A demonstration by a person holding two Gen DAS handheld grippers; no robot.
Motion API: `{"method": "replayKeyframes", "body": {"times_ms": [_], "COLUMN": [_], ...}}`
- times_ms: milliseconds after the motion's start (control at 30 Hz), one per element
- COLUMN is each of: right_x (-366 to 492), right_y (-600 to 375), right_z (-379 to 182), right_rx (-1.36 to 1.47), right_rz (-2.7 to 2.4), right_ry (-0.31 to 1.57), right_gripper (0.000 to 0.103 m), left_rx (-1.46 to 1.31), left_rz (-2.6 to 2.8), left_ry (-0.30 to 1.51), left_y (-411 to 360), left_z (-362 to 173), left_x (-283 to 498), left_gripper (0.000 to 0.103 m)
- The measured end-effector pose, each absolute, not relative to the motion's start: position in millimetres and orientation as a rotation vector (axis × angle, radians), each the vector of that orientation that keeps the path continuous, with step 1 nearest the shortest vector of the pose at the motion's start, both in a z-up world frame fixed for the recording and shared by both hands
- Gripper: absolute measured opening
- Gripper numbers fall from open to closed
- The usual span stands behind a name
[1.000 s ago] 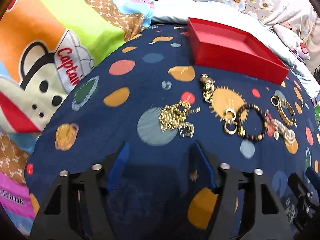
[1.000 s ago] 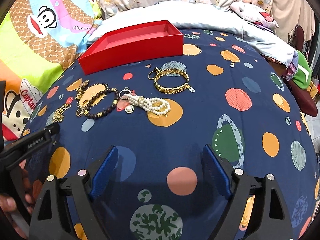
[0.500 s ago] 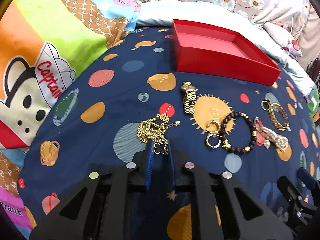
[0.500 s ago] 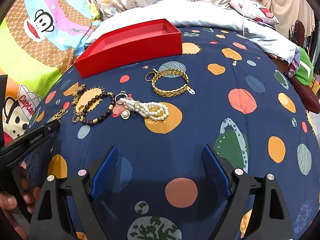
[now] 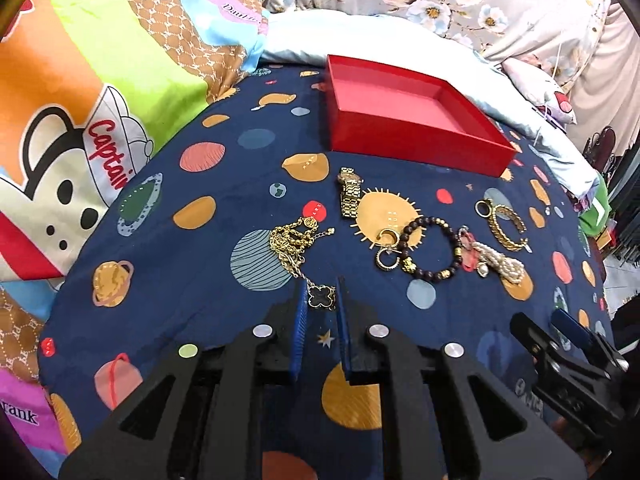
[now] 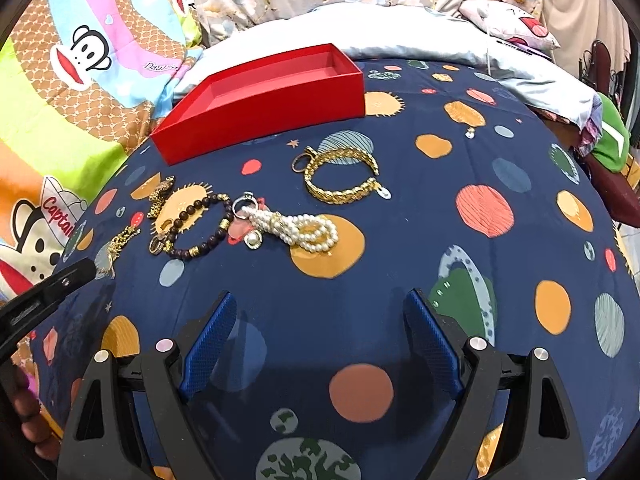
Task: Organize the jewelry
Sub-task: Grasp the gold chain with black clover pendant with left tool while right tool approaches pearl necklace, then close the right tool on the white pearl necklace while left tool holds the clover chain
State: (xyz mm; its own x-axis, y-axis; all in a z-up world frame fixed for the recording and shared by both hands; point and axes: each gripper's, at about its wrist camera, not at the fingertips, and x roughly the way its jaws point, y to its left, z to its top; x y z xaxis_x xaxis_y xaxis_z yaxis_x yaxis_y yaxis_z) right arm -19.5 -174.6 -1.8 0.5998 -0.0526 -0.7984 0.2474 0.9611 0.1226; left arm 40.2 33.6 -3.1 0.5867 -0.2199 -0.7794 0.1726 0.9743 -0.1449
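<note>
My left gripper (image 5: 321,297) is shut on the black clover pendant (image 5: 321,297) of a gold chain necklace (image 5: 291,240), whose chain still lies bunched on the navy planet-print cloth. Beyond it lie a gold watch (image 5: 350,192), gold rings (image 5: 386,249), a dark bead bracelet (image 5: 430,252), a pearl bracelet (image 5: 500,262) and a gold chain bangle (image 5: 506,226). An open, empty red box (image 5: 408,116) stands at the far side. My right gripper (image 6: 320,316) is open and empty, near the pearl bracelet (image 6: 298,228) and the bangle (image 6: 342,180).
Colourful cartoon bedding (image 5: 80,92) rises on the left and pale blue and floral fabric (image 6: 400,28) lies behind the box (image 6: 260,100). The cloth (image 6: 500,216) falls away at the right edge, with green and maroon items (image 6: 608,140) beyond.
My left gripper closed on the necklace's clover pendant and drew back a little, stretching the chain out. My right gripper stayed open and edged closer to the jewellery.
</note>
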Motion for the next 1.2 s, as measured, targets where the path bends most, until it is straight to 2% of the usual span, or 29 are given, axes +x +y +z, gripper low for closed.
{"method": "replayKeyframes", "body": {"times_ms": [167,233,433,800,833,900,967,1200], "right_x": [-5,2,22,38,39,39,37,15], "right_y": [-172,-174,-181,-176,-175,-174,-175,-174], "right_z": [-1,0,-4,-8,-8,-8,-8,-3], "right_rx": [0.225,0.223,0.240,0.160,0.151,0.140,0.159,0.218], "right_rz": [-0.136,-0.126,-0.091,-0.047,-0.038,-0.029,-0.004,0.002], "right_ry": [0.910,0.905,0.926,0.935,0.938,0.946,0.961,0.954], "right_gripper": [0.084,0.080,0.059,0.042,0.039,0.024,0.015,0.012], "left_rx": [-0.060,-0.066,-0.066,-0.063,-0.064,-0.064,-0.067,-0.072], "left_rz": [-0.237,-0.244,-0.250,-0.264,-0.265,-0.262,-0.260,-0.259], "left_ry": [0.916,0.917,0.930,0.956,0.957,0.957,0.958,0.951], "left_y": [35,36,36,32,32,33,35,42], "left_z": [1,3,-2,-11,-11,-11,-11,-4], "left_x": [36,36,37,37,37,36,36,29], "left_gripper": [0.014,0.014,0.014,0.014,0.014,0.014,0.014,0.014]}}
